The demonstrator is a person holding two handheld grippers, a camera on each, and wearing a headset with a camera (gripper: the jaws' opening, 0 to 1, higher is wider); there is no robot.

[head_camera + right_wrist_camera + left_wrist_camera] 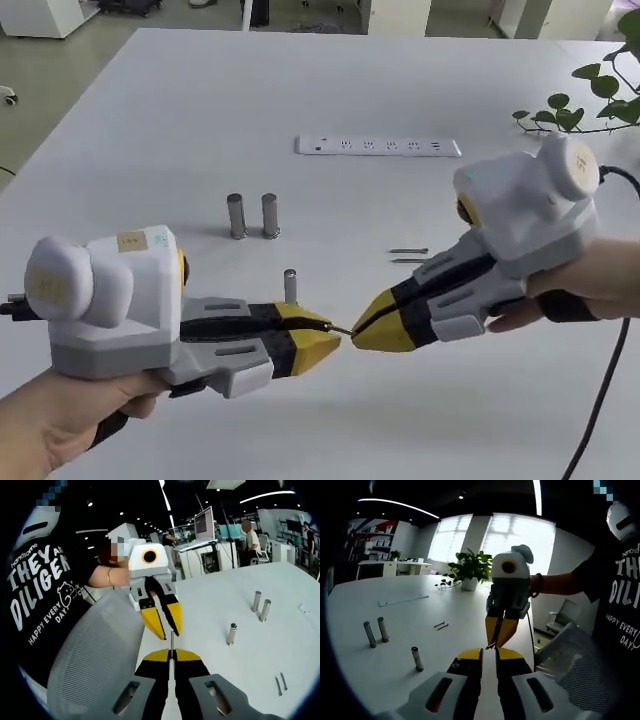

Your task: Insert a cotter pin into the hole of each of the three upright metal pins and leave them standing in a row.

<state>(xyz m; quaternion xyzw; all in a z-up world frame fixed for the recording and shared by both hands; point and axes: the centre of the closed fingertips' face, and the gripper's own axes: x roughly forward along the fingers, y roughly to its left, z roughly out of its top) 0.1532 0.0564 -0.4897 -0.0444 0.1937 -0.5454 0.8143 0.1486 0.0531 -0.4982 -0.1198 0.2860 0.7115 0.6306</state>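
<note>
Right gripper clamped fully shut on one cotter pin, held in the air above the near part of the counter. Pin gripped by one end, the rest sticking straight out past the yellow tips, clearest in the right gripper view.

Left gripper aimed tip-to-tip at the right one, jaws only a narrow slit apart, nothing clamped. Free end of the held pin sits right at that slit. Can't tell whether it touches either jaw.

Three metal pins all upright on the counter:
- lone metal pin just behind the left gripper's jaws in the head view, nearest the action
- pair of metal pins farther back and to the left, side by side, close but apart from each other

Two spare cotter pins lying flat, roughly parallel, just beside each other, behind the right gripper's jaws and well right of the metal pins.

White power strip farther back mid-counter. Plant leaves at the far right edge.
</note>
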